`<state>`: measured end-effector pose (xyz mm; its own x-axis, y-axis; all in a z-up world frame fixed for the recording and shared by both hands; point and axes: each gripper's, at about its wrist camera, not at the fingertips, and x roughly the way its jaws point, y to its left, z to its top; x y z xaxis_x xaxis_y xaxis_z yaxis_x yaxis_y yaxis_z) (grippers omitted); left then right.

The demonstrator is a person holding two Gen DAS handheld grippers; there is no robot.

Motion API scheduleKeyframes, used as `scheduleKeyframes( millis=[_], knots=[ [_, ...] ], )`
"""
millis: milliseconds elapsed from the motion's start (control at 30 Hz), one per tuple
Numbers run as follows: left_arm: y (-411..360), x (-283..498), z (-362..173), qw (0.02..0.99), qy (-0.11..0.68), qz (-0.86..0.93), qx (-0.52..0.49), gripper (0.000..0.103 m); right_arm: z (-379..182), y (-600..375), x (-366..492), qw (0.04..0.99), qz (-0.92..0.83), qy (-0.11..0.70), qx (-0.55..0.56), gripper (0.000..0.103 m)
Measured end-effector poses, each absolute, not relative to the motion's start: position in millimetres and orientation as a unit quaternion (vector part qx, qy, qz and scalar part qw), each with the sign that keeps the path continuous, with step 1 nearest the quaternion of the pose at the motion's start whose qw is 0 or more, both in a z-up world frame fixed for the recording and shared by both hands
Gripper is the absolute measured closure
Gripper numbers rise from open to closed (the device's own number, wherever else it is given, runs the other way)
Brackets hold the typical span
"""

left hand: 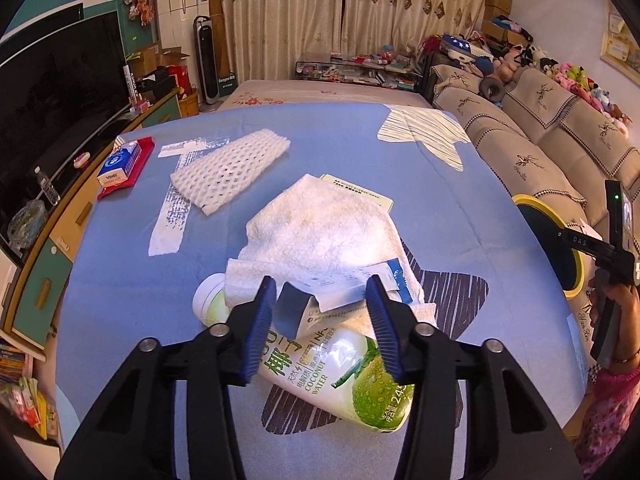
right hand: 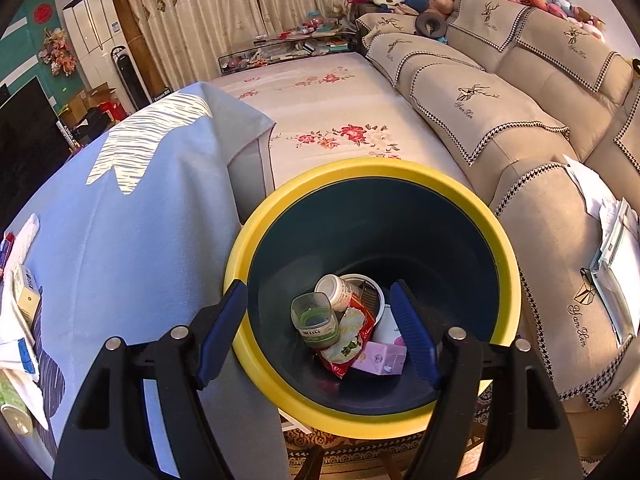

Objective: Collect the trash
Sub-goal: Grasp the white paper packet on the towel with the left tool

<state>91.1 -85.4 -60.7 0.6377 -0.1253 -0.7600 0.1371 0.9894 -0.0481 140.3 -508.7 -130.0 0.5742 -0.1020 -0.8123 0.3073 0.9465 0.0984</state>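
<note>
Two black grippers with ribbed blue pads are at work over a table draped in a light blue cloth (left hand: pixel 340 152) printed with white and dark striped shapes. The left gripper (left hand: pixel 322 300) hangs above the near edge of the table with its jaws apart, and nothing is pressed between the pads; a small torn cardboard box (left hand: pixel 310 300) with a blue and white flap sits in the gap between the fingertips, though whether a pad touches it I cannot tell. That box rests on a white and green coconut-water carton (left hand: pixel 344 376) lying on its side near the near edge, its round cap end (left hand: pixel 208 300) pointing towards the left edge. A crumpled white terry towel (left hand: pixel 324 228) is heaped just behind the carton and overlaps it, with a pale yellow printed card (left hand: pixel 360 192) poking out from under its far side. Further towards the far left corner lies a white foam mesh fruit sleeve (left hand: pixel 230 172), and at the left edge a blue tissue pack (left hand: pixel 118 164) rests on a flat red packet (left hand: pixel 138 168). The right gripper (right hand: pixel 318 324) is held with its jaws wide apart and empty over a dark blue round bin with a yellow rim (right hand: pixel 506 264), which stands on the floor just beside the table's right edge and next to a beige sofa (right hand: pixel 500 128). Inside the bin lie a clear plastic jar with a green band (right hand: pixel 314 318), a white bottle (right hand: pixel 336 290), a red snack wrapper (right hand: pixel 348 344) and a pink carton (right hand: pixel 380 356).
</note>
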Motion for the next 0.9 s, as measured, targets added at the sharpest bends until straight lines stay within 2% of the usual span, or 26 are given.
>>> scheduleKeyframes(
  millis=[33,167,233,900],
  knots=[
    [-86.3,90.3,-60.2,0.905,0.418,-0.074,0.01,0.069,-129.8,-508.8,140.3,0.88,-0.116,0.446,0.115,0.033],
    [-89.1,87.0,-55.9,0.908,0.411,-0.082,0.017,0.083,-127.0,-508.9,139.2,0.881,-0.114,0.443,0.115,0.033],
    [-89.0,84.4,-52.9,0.908,0.408,-0.089,0.015,0.087,-125.2,-509.2,138.1,0.883,-0.113,0.441,0.115,0.033],
    [-96.7,53.1,25.1,0.933,0.338,-0.116,0.035,0.089,-109.9,-508.5,127.2,0.891,-0.105,0.427,0.11,0.033]
  ],
)
